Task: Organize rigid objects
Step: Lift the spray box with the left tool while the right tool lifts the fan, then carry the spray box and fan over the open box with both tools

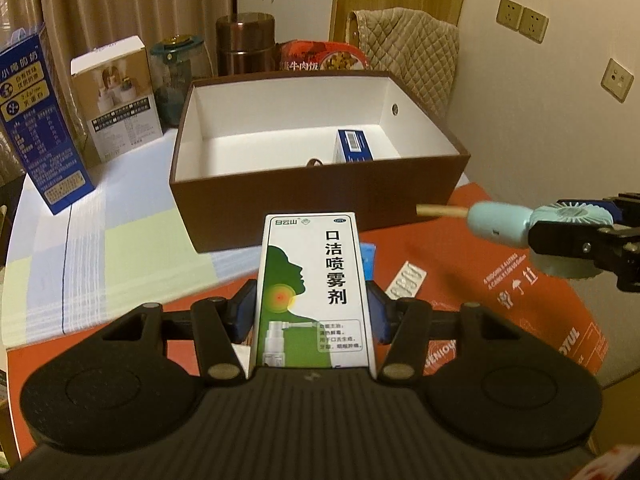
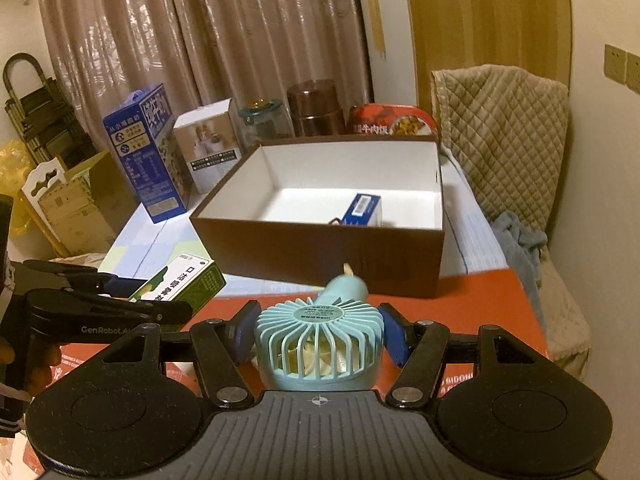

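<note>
My left gripper (image 1: 312, 312) is shut on a white and green spray box (image 1: 314, 292), held upright above the table in front of the brown storage box (image 1: 304, 208). My right gripper (image 2: 320, 334) is shut on the round head of a light-blue handheld fan (image 2: 320, 344), its handle pointing toward the brown storage box (image 2: 320, 256). The fan (image 1: 504, 222) and the right gripper (image 1: 576, 236) also show at the right edge of the left wrist view. Inside the storage box lies a small blue and white carton (image 1: 354, 146), against its near wall.
Behind the storage box stand a blue milk carton (image 1: 40, 120), a white product box (image 1: 120, 96), a glass jar (image 1: 180, 76), a brown canister (image 1: 246, 42) and a red food bowl (image 1: 324, 58). A red cardboard sheet (image 1: 500, 292) carries a blister pack (image 1: 406, 280). A quilted chair (image 2: 500, 132) stands to the right.
</note>
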